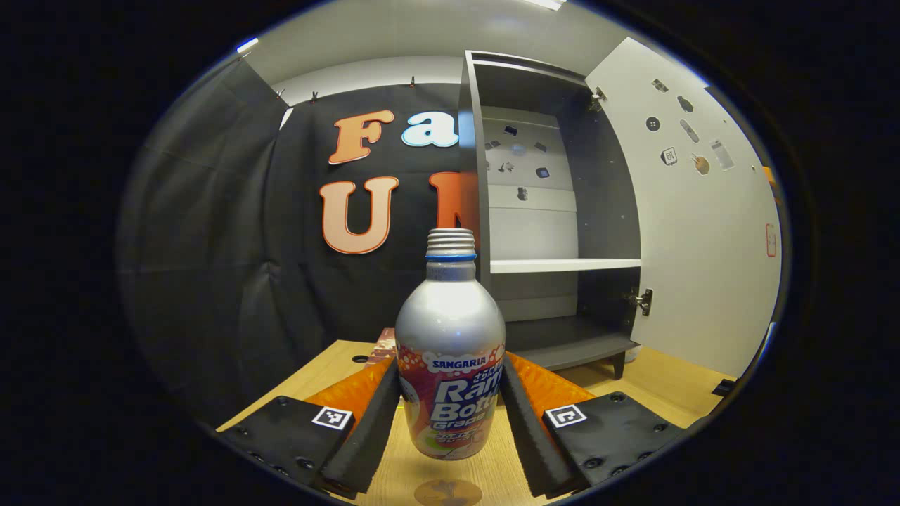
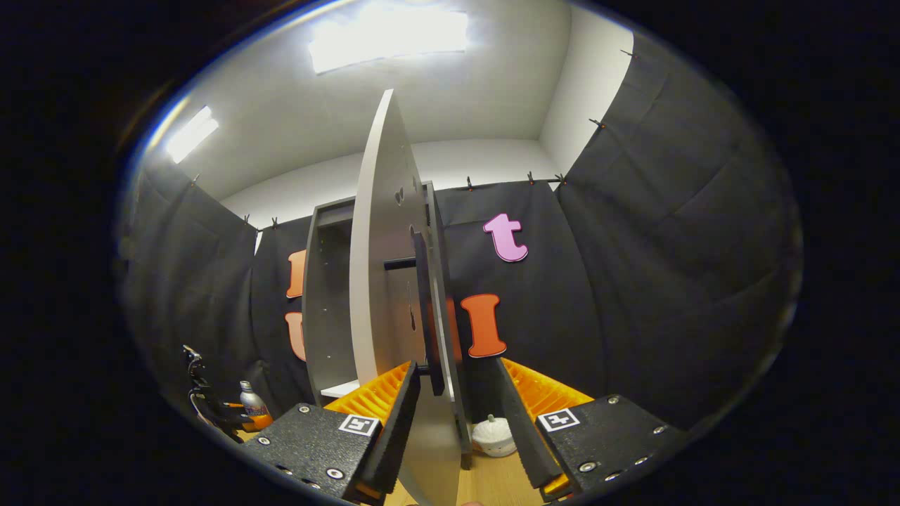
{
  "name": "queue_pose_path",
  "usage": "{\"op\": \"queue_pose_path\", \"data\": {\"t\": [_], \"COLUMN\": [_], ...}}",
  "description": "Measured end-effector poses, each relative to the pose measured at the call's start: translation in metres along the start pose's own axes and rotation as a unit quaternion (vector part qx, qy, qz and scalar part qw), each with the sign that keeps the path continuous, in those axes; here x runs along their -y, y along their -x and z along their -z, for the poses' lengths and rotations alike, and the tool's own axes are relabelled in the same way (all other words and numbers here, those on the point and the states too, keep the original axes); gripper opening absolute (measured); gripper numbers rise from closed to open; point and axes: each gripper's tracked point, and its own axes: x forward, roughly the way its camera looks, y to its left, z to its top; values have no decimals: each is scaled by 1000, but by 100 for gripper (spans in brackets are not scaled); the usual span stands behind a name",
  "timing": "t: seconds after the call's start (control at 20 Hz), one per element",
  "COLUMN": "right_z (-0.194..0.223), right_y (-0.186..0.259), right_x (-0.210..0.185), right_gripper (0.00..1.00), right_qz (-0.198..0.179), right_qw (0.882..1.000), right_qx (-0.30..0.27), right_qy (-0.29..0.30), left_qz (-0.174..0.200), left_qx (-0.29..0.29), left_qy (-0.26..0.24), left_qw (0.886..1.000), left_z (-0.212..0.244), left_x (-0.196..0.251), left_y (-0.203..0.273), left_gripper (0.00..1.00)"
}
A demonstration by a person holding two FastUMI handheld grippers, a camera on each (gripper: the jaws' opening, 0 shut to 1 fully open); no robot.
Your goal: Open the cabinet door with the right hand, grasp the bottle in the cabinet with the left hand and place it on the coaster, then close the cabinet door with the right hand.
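Holding the shiny silver metal bottle (image 1: 450, 351) low on its round belly, the left gripper (image 1: 450, 414) fingers squeeze both smooth, slippery, probably light sides above the wooden desk (image 1: 675, 386), cabinet at two o'clock.

The silver bottle (image 1: 450, 344), uncapped and bearing a colourful label, is standing upright above the wooden table, with the round coaster (image 1: 448, 492) lying just below it. The grey cabinet (image 1: 555, 211) is sitting empty, its white door (image 1: 696, 211) standing wide open.
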Motion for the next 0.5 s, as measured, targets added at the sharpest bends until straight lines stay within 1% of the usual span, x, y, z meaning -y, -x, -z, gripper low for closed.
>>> {"op": "queue_pose_path", "data": {"t": [0.1, 0.2, 0.35, 0.45, 0.5], "right_z": [5, 10, 7, 5, 6], "right_y": [-2, -5, -8, -6, -7], "right_x": [3, 5, 5, 5, 5], "right_gripper": [68, 68, 68, 68, 68], "right_qz": [0, 1, 1, -1, -1], "right_qw": [1000, 1000, 1000, 999, 999], "right_qx": [-6, -10, -3, 1, 2], "right_qy": [6, 14, 30, 40, 44], "left_qz": [10, 9, 15, 26, 26], "left_qx": [2, -5, -22, -18, -20], "left_qy": [-2, -2, 12, 24, 29], "left_qw": [1000, 1000, 1000, 999, 999], "left_z": [17, 36, 67, 80, 87], "left_x": [0, -5, -7, -7, -9], "left_y": [4, 8, 15, 18, 19], "left_gripper": [87, 85, 85, 85, 87]}}
